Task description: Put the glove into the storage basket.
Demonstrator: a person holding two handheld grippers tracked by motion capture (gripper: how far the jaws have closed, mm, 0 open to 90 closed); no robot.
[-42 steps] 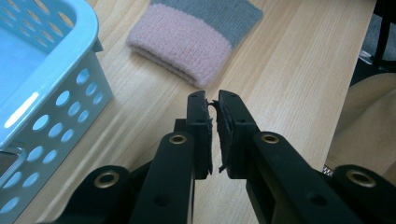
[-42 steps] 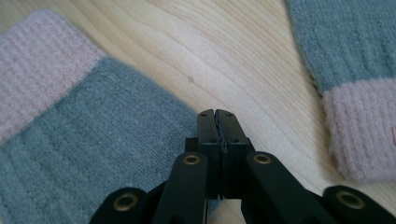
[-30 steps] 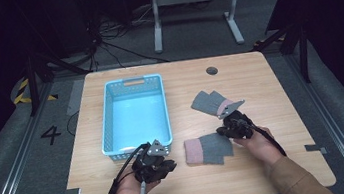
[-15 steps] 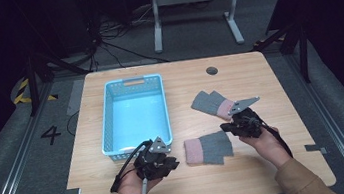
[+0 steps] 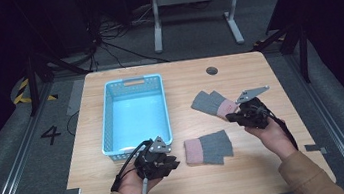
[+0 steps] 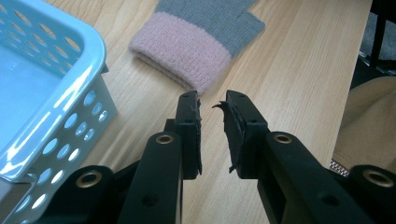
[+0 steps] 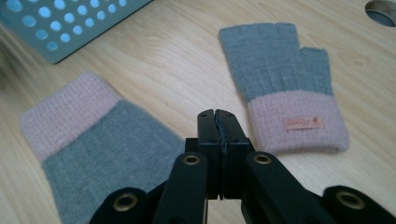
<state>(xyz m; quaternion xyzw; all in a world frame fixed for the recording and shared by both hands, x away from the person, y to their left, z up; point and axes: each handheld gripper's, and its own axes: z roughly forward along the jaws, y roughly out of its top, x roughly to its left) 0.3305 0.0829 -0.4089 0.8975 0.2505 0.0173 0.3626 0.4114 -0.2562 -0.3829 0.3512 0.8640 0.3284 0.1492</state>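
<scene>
While two grey fingerless gloves with pink cuffs lie flat on the wooden table (image 5: 280,168), the left tool (image 5: 167,162) rests near the front edge, just beside the blue basket (image 5: 134,113). Its jaws have just been opening and stand slightly apart with nothing between them; in the left gripper view they point at the pink cuff of the near glove (image 6: 198,39), close to it but not touching. This near glove (image 5: 208,148) lies between the two hands. The right tool (image 5: 233,117) hovers above the table with its jaws pressed together and empty, close over the pink cuff of the far glove (image 5: 214,104), which lies right of the basket.
</scene>
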